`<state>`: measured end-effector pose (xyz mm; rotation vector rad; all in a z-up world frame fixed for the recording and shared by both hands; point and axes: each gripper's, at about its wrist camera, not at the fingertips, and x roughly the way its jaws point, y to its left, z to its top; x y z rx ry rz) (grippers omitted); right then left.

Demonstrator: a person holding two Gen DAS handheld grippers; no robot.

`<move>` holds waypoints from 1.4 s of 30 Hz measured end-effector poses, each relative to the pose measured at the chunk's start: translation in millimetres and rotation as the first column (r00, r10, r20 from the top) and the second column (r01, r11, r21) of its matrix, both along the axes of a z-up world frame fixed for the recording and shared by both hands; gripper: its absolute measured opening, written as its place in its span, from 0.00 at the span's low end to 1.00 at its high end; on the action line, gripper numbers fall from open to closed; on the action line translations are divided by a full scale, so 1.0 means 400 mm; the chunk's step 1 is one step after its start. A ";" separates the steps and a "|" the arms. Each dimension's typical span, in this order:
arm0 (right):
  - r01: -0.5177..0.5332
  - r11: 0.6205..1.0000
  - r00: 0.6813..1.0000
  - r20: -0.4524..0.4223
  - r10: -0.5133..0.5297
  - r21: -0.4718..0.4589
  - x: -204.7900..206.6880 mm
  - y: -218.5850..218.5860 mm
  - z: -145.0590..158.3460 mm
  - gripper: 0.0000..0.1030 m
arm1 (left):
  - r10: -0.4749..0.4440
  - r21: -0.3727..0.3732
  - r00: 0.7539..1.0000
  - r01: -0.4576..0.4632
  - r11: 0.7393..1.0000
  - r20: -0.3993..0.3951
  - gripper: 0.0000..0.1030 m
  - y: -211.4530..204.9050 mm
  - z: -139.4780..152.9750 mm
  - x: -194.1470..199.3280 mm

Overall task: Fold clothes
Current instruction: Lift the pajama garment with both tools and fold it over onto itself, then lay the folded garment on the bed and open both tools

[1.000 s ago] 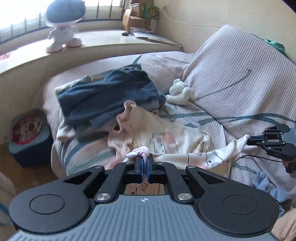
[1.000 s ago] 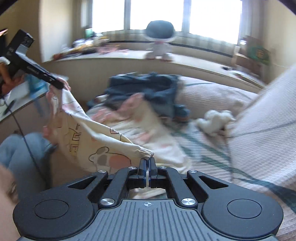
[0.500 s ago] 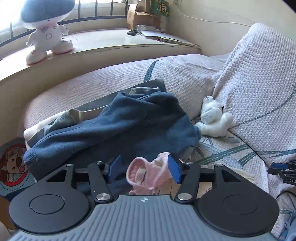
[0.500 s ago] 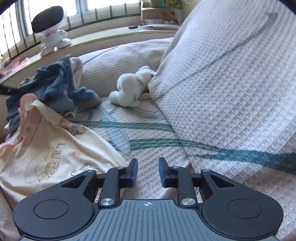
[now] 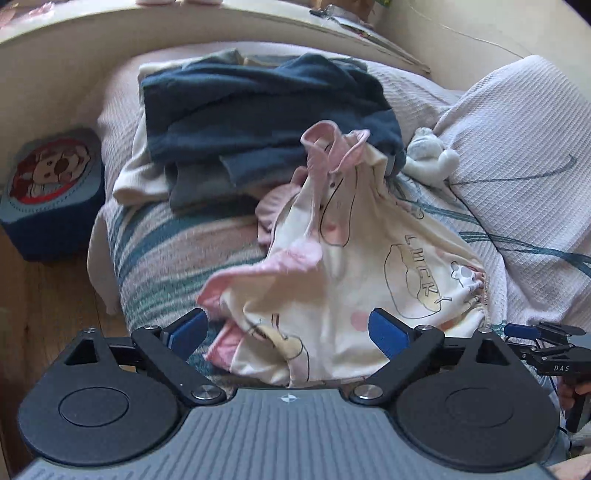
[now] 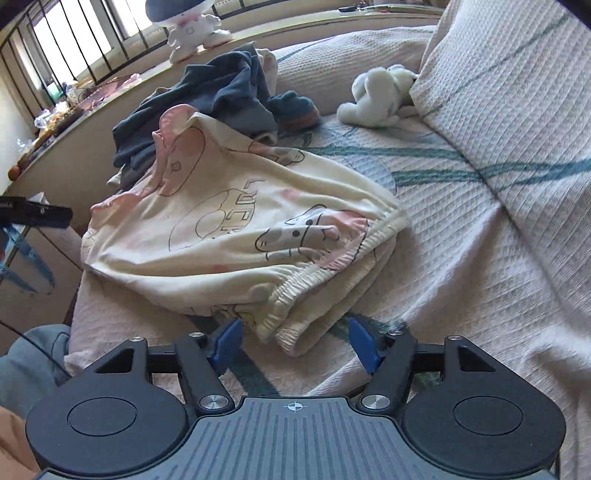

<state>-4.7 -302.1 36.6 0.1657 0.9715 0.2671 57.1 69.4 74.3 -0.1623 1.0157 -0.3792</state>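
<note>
A cream garment with pink trim and cartoon prints [image 5: 354, 273] [image 6: 236, 225] lies crumpled on the striped bedspread [image 5: 173, 254] [image 6: 443, 206]. My left gripper [image 5: 286, 334] hovers over its pink-edged near end with jaws opening wide; cloth lies between the blue pads [image 5: 384, 332] but they do not press it. My right gripper [image 6: 295, 345] is opening too, its pads either side of the elastic hem without touching. The right gripper's tip [image 5: 543, 345] shows at the left wrist view's right edge. A dark blue garment heap [image 5: 258, 107] [image 6: 207, 99] lies behind.
A small white plush toy [image 5: 432, 155] [image 6: 376, 96] sits by a large quilted pillow [image 5: 517, 147] [image 6: 517, 92]. A blue cushion with a cartoon dog [image 5: 51, 184] rests on the wooden floor left of the bed. A plush figure [image 6: 192, 26] stands on the window ledge.
Both grippers, shut on the cream garment's corners a second ago, have opened and let it drop onto the bed. Both hands have sunk toward the bedspread.
</note>
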 end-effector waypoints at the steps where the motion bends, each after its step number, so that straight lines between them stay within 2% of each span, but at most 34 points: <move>1: 0.017 1.000 1.000 -0.009 -0.017 0.015 0.004 0.006 -0.012 0.63 | 0.017 0.010 1.000 -0.017 1.000 0.000 0.92 -0.003 -0.016 -0.003; 5: 0.104 0.993 0.993 -0.062 -0.101 0.051 0.031 0.018 -0.064 0.63 | 0.075 0.037 0.997 -0.074 0.997 -0.030 0.91 -0.009 -0.069 0.007; 7: 0.131 0.989 0.989 -0.079 -0.126 0.062 0.040 0.021 -0.078 0.64 | 0.097 0.016 0.995 -0.097 0.995 -0.017 0.83 -0.014 -0.084 0.016; 8: 0.139 0.988 0.987 -0.084 -0.134 0.062 0.044 0.023 -0.082 0.63 | 0.106 0.005 0.994 -0.106 0.994 -0.002 0.67 -0.019 -0.088 0.020; 9: 0.148 0.987 0.986 -0.091 -0.142 0.065 0.047 0.024 -0.086 0.54 | 0.115 0.000 0.993 -0.115 0.993 0.016 0.48 -0.023 -0.091 0.022; 10: 0.155 0.984 0.984 -0.102 -0.146 0.083 0.050 0.023 -0.088 0.38 | 0.134 0.003 0.991 -0.134 0.991 0.030 0.44 -0.028 -0.094 0.023; 11: 0.162 0.982 0.982 -0.114 -0.150 0.102 0.052 0.022 -0.090 0.30 | 0.148 0.006 0.988 -0.149 0.989 0.033 0.39 -0.029 -0.096 0.022; 12: 0.168 0.979 0.980 -0.125 -0.153 0.117 0.054 0.021 -0.092 0.26 | 0.158 0.001 0.987 -0.158 0.987 0.031 0.28 -0.024 -0.093 0.020; 14: 0.168 0.979 0.980 -0.128 -0.153 0.113 0.054 0.021 -0.090 0.20 | 0.177 -0.025 0.984 -0.177 0.984 0.012 0.16 -0.006 -0.083 0.014; 15: 0.165 0.979 0.980 -0.131 -0.150 0.116 0.053 0.019 -0.086 0.15 | 0.185 -0.031 0.983 -0.185 0.982 0.005 0.12 0.002 -0.076 0.009; 17: 0.163 0.978 0.978 -0.148 -0.144 0.128 0.049 0.009 -0.072 0.12 | 0.194 -0.022 0.981 -0.193 0.981 0.008 0.08 0.011 -0.056 -0.005; 23: 0.121 0.986 0.980 -0.171 -0.100 0.116 0.003 -0.021 -0.021 0.11 | 0.192 0.106 0.981 -0.195 0.975 0.036 0.06 0.023 -0.007 -0.079; 27: 0.151 0.971 0.973 -0.201 -0.113 0.186 -0.059 -0.048 0.005 0.11 | 0.180 0.229 0.982 -0.188 0.955 0.055 0.05 0.050 -0.003 -0.124; 28: 0.156 0.967 0.971 -0.211 -0.113 0.200 -0.076 -0.052 0.009 0.11 | 0.191 0.237 0.981 -0.195 0.952 0.043 0.05 0.062 -0.010 -0.131; 31: 0.186 0.971 0.951 -0.274 -0.139 0.151 -0.128 -0.056 -0.009 0.04 | 0.219 0.226 0.975 -0.219 0.949 0.026 0.05 0.090 -0.031 -0.151; 34: 0.246 0.961 0.929 -0.314 -0.195 0.130 -0.161 -0.080 -0.054 0.04 | 0.218 0.178 0.976 -0.220 0.959 0.031 0.08 0.084 -0.023 -0.164; 36: 0.248 0.955 0.936 -0.296 -0.193 0.160 -0.164 -0.083 -0.060 0.04 | 0.199 0.168 0.978 -0.207 0.964 0.060 0.15 0.061 0.003 -0.172; 37: 0.251 0.950 0.940 -0.279 -0.194 0.187 -0.162 -0.082 -0.050 0.11 | 0.185 0.167 0.979 -0.198 0.966 0.086 0.17 0.048 0.020 -0.178; 38: 0.253 0.944 0.945 -0.262 -0.194 0.211 -0.160 -0.081 -0.040 0.12 | 0.169 0.171 0.979 -0.187 0.968 0.111 0.21 0.035 0.038 -0.183; 40: 0.227 0.947 0.959 -0.223 -0.177 0.226 -0.150 -0.075 -0.015 0.12 | 0.145 0.170 0.979 -0.169 0.971 0.144 0.33 0.009 0.066 -0.192; 41: 0.210 0.951 0.965 -0.204 -0.164 0.225 -0.145 -0.071 -0.003 0.12 | 0.134 0.170 0.978 -0.161 0.972 0.159 0.45 -0.003 0.080 -0.196; 42: 0.194 0.955 0.971 -0.186 -0.153 0.225 -0.140 -0.068 0.007 0.13 | 0.119 0.169 0.978 -0.147 0.974 0.169 0.52 -0.018 0.092 -0.201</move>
